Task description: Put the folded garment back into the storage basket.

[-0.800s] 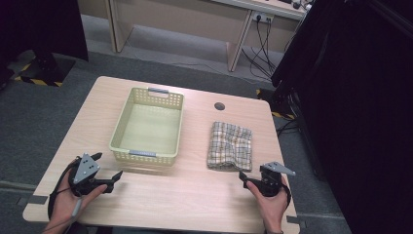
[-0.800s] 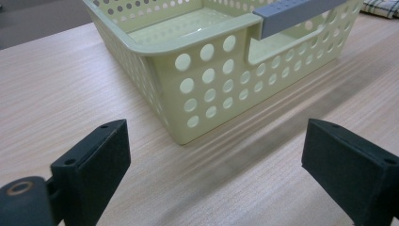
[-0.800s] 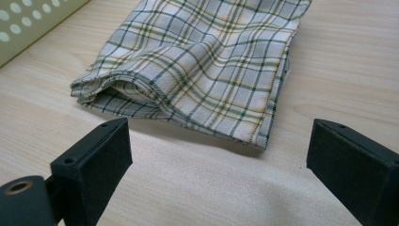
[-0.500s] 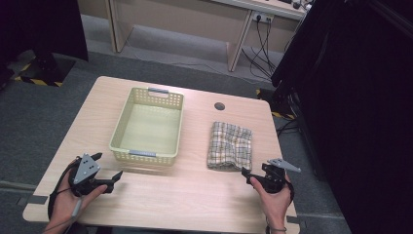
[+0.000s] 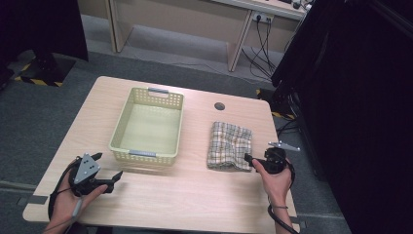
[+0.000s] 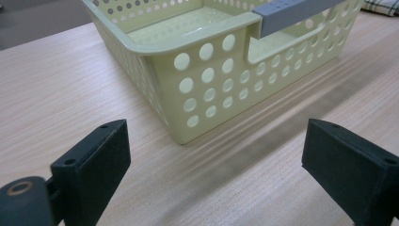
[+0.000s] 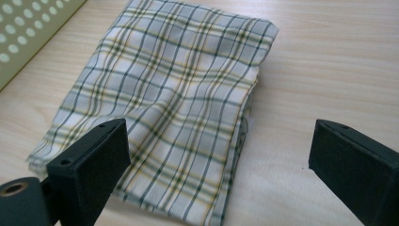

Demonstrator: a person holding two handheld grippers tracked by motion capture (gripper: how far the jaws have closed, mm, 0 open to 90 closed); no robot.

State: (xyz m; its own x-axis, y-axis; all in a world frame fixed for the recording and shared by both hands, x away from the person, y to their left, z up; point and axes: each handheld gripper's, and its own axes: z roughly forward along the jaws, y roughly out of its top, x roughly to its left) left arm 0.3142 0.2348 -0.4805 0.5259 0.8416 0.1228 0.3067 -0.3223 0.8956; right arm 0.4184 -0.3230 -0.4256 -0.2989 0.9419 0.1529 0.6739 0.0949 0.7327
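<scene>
Right hand-held gripper (image 5: 249, 160) has neared the folded cloth (image 7: 169, 113), jaws wide.

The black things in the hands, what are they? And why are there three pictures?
They are grippers, tools with two jaws that pinch. A person holds the left gripper and the right gripper, one in each hand. The high view looks down on the wooden table from above. The other two pictures come from little cameras riding on each gripper. The left gripper looks at a pale green basket full of holes. The right gripper looks at a folded checked cloth. Both grippers are open and hold nothing.
</scene>
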